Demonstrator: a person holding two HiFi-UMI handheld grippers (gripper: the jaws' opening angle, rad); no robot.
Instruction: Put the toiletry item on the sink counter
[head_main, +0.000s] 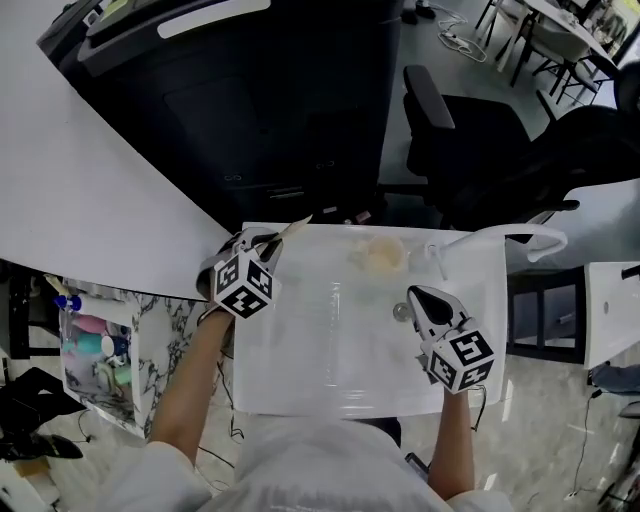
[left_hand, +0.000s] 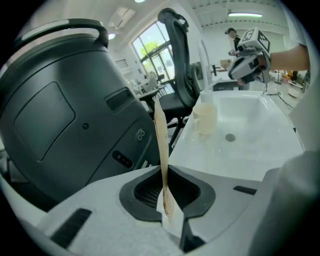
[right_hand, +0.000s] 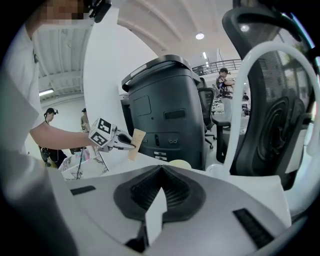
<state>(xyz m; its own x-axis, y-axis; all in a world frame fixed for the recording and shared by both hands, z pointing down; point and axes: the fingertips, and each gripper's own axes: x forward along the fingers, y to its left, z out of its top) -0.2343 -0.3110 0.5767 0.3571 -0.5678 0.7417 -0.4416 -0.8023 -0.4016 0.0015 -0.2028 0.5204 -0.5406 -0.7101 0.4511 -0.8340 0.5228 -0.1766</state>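
A thin tan sachet stands edge-on between the jaws of my left gripper, which is shut on its lower end. It is held just above the back left corner of the white sink counter. In the left gripper view the sachet rises upright from the left gripper. The right gripper view shows the sachet as a flat tan rectangle. My right gripper hovers over the right side of the basin, jaws together with nothing between them.
A pale cup sits at the back of the basin, near the drain. A white faucet arches at the right rear. Behind the counter stand a large black bin and an office chair. A marbled box sits lower left.
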